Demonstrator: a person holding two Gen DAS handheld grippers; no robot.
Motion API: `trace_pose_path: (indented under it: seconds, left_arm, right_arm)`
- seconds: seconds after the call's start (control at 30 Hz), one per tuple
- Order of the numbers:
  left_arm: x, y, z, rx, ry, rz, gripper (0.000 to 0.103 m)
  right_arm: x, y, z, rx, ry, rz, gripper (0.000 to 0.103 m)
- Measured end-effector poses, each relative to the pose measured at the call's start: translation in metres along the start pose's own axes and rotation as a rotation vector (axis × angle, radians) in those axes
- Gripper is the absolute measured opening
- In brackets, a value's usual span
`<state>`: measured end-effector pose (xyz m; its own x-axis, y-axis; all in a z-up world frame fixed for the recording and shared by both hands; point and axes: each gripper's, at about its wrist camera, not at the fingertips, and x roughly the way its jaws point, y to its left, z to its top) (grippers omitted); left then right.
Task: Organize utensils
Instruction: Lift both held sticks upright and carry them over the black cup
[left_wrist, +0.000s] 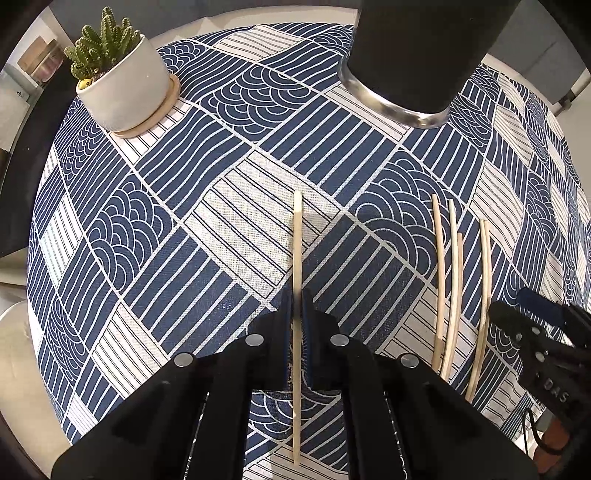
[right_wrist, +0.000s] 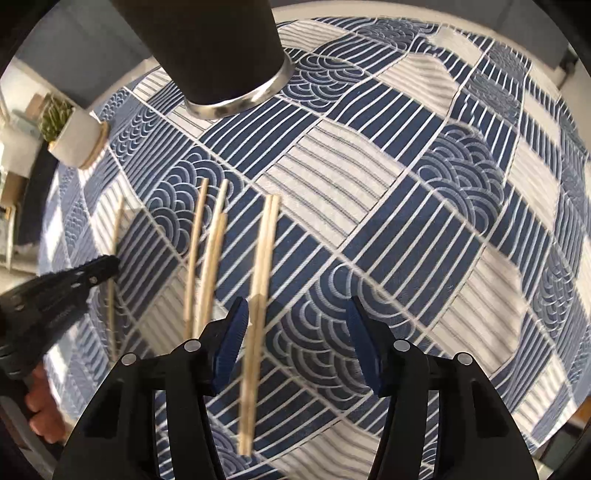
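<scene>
Left wrist view: the left gripper (left_wrist: 297, 295) fills the bottom centre, its fingers clamped on a single pale chopstick (left_wrist: 297, 236) that runs straight up the middle of the frame over a blue-and-white patterned tablecloth (left_wrist: 192, 236). To the right, five more chopsticks (left_wrist: 456, 280) lie on the cloth, roughly parallel. The right gripper (left_wrist: 532, 325) enters at the right edge, near them. A black tumbler (left_wrist: 413, 55) with a steel base stands at upper centre; a potted cactus (left_wrist: 118, 77) sits at upper left. Right wrist view: the right gripper (right_wrist: 297, 325) fills the bottom, its blue-padded fingers apart; a pair of chopsticks (right_wrist: 258, 295) lies between them, just beside the left finger, whether touching cannot be told. Three more lie to the left. The left gripper (right_wrist: 92, 273) reaches in from the left edge onto the single chopstick. The tumbler stands at the top.
</scene>
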<state>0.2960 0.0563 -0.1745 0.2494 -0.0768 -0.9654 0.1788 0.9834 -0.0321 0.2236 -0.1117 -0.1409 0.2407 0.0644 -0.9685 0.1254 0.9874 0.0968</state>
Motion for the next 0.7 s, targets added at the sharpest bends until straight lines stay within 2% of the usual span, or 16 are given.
trace_pose_path:
  seconds: [0.27, 0.37, 0.4, 0.43, 0.47, 0.53, 0.57, 0.63, 0.7]
  left_arm:
    - [0.004, -0.005, -0.003, 0.023, 0.003, -0.002, 0.009]
    - [0.003, -0.003, -0.004, 0.008, 0.005, -0.012, 0.009]
    - [0.003, -0.001, -0.004, -0.002, 0.006, -0.017, 0.009]
    - [-0.002, 0.007, -0.004, -0.016, 0.007, -0.025, 0.009]
    - [-0.002, 0.010, -0.004, -0.041, 0.009, -0.044, 0.009]
    - [-0.001, 0.018, -0.006, -0.060, 0.016, -0.075, 0.008]
    - [0.000, 0.021, -0.006, -0.072, 0.025, -0.088, 0.005]
    - [-0.001, 0.030, -0.009, -0.116, 0.043, -0.131, 0.005]
    - [-0.003, 0.039, -0.014, -0.150, 0.062, -0.174, 0.005]
  right_arm:
    - [0.001, 0.018, -0.003, -0.076, -0.013, -0.094, 0.054]
    - [0.001, 0.023, 0.002, -0.065, 0.012, -0.087, 0.053]
    - [0.002, 0.020, 0.007, -0.074, 0.014, -0.083, 0.050]
    - [-0.001, 0.021, 0.008, -0.090, 0.017, -0.079, 0.040]
    - [0.004, 0.023, 0.015, -0.101, 0.021, -0.080, 0.026]
    - [0.004, 0.022, 0.016, -0.111, 0.022, -0.101, 0.007]
    - [0.004, 0.019, 0.017, -0.106, 0.024, -0.086, 0.007]
    - [0.001, 0.007, 0.016, -0.080, 0.025, -0.103, 0.005]
    - [-0.005, -0.010, 0.016, -0.048, 0.040, -0.073, 0.005]
